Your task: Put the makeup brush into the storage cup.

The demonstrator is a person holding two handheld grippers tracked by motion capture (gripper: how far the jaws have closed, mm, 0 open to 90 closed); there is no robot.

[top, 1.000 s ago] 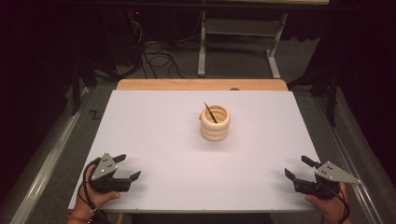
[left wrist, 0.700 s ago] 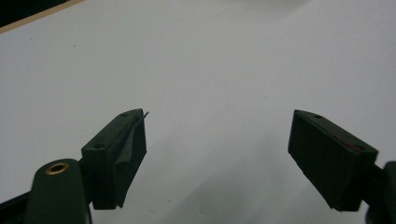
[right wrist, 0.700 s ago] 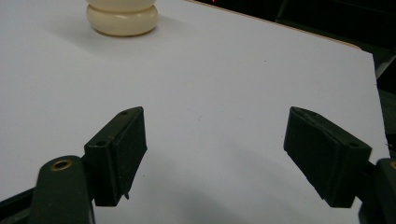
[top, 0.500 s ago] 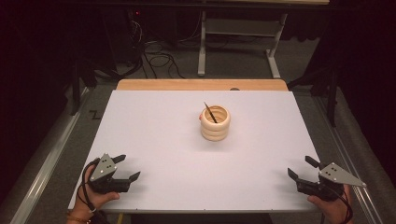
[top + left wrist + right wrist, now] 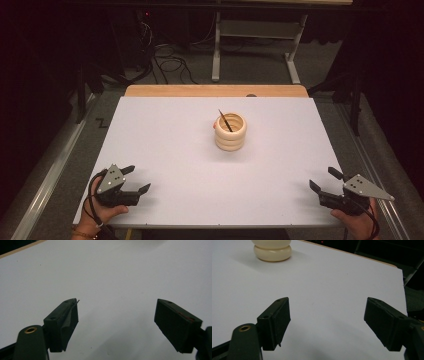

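Since the earlier frame my right gripper (image 5: 326,186) has slid slightly toward the lower right corner of the high view; my left gripper (image 5: 134,180) is unchanged at lower left. Both are released, jaws wide apart, holding nothing. The stack of cream rings (image 5: 230,132) stands at frame centre on the counter (image 5: 165,130), a thin dark stick (image 5: 225,120) leaning inside it. Recommended approach: advance the right gripper level, centre the jaws on the top ring, avoid the stick.

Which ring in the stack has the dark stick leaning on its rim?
The top ring: the dark stick slants out of its opening, while the two rings below only carry it.
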